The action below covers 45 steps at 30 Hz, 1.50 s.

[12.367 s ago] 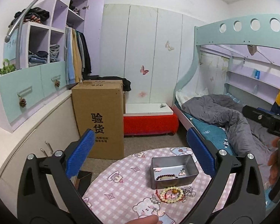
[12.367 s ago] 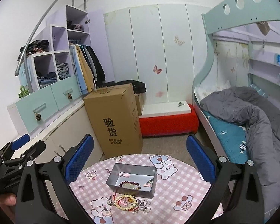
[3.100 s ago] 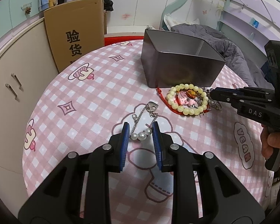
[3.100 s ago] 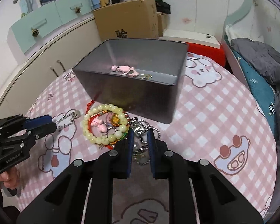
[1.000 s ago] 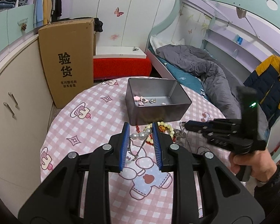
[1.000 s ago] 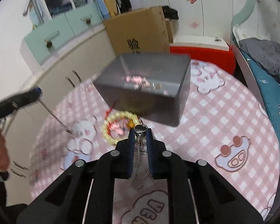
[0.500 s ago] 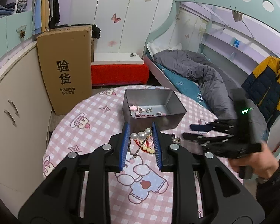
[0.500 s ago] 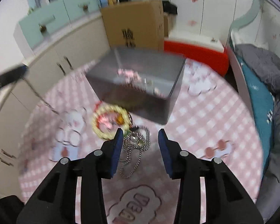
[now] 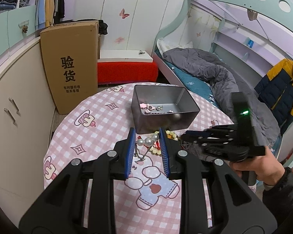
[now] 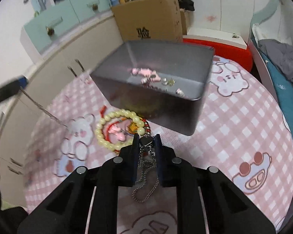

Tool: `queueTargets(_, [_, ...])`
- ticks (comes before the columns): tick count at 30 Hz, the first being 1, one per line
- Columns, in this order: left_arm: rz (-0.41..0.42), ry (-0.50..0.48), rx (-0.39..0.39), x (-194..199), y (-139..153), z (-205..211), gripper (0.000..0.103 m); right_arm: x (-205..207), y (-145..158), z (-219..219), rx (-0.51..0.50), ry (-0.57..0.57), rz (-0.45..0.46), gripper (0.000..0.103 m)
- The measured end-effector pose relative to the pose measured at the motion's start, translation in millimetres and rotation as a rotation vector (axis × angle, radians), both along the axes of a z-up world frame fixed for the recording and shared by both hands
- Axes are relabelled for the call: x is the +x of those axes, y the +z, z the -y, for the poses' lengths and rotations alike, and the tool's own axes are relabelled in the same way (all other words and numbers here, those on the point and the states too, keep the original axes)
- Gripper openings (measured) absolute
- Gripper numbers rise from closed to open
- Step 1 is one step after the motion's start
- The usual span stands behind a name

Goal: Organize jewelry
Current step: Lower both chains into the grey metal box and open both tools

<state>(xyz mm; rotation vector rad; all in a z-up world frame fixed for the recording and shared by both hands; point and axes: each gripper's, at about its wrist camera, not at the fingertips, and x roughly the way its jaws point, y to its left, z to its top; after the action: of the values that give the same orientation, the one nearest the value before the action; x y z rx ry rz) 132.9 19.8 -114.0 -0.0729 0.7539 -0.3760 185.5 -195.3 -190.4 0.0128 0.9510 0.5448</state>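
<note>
Left gripper (image 9: 147,136) clamps a pearl chain (image 9: 146,141); right gripper (image 10: 146,138) clamps a heart necklace (image 10: 146,142), both raised above the table (image 9: 99,120).

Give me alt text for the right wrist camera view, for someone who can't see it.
The right hand-held gripper is shut on a silver chain necklace by its dark heart pendant, the chain dangling above a pink checked tablecloth. Just ahead lie a pale bead bracelet and a grey metal tin holding small pink trinkets.

Pink checkered table (image 9: 99,117) bears tin (image 9: 185,115), bracelet (image 10: 107,126).
</note>
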Motion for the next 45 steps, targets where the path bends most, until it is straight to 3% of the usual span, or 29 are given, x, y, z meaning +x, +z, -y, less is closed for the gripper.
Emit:
queueTargets(4, [0.009,-0.001,-0.005,1,3,0,0.024,-13,37,17,0.125,-0.019,0.047,0.014])
queueTargets(8, [0.043,-0.012,-0.004,2,17,3,0.024,-27,93,28,0.198,-0.011,0.147,0.014])
queueTargets(15, [0.108,-0.027,-0.014,8,54,6,0.024,-44,182,22,0.235,0.022,0.320,0.014])
queueTargets(23, [0.172,-0.058,-0.056,39,105,15,0.024,-16,244,19,0.217,-0.006,0.419,0.014])
queueTargets(28, [0.187,-0.081,-0.057,58,121,29,0.024,9,241,17,0.194,-0.037,0.400,0.014])
queueTargets(33, [0.149,-0.097,-0.033,83,106,48,0.026,47,187,13,0.153,-0.086,0.264,0.016])
queueTargets(34, [0.141,-0.095,-0.026,89,100,51,0.038,57,172,12,0.143,-0.104,0.229,0.017])
queueTargets(35, [0.129,-0.081,-0.011,95,91,54,0.077,63,159,13,0.127,-0.130,0.207,0.025])
queueTargets(36, [0.133,-0.057,0.007,98,87,55,0.090,67,151,13,0.115,-0.152,0.191,0.033])
queueTargets(38, [0.154,0.002,0.047,102,77,54,0.094,73,130,19,0.121,-0.204,0.148,0.082])
queueTargets(39, [0.140,0.018,0.058,103,71,52,0.094,72,125,23,0.129,-0.225,0.153,0.089])
queueTargets(40, [0.130,0.037,0.066,104,68,49,0.094,69,121,28,0.130,-0.258,0.165,0.096])
queueTargets(45, [0.145,0.116,0.069,96,65,31,0.094,57,118,40,0.112,-0.338,0.171,0.096])
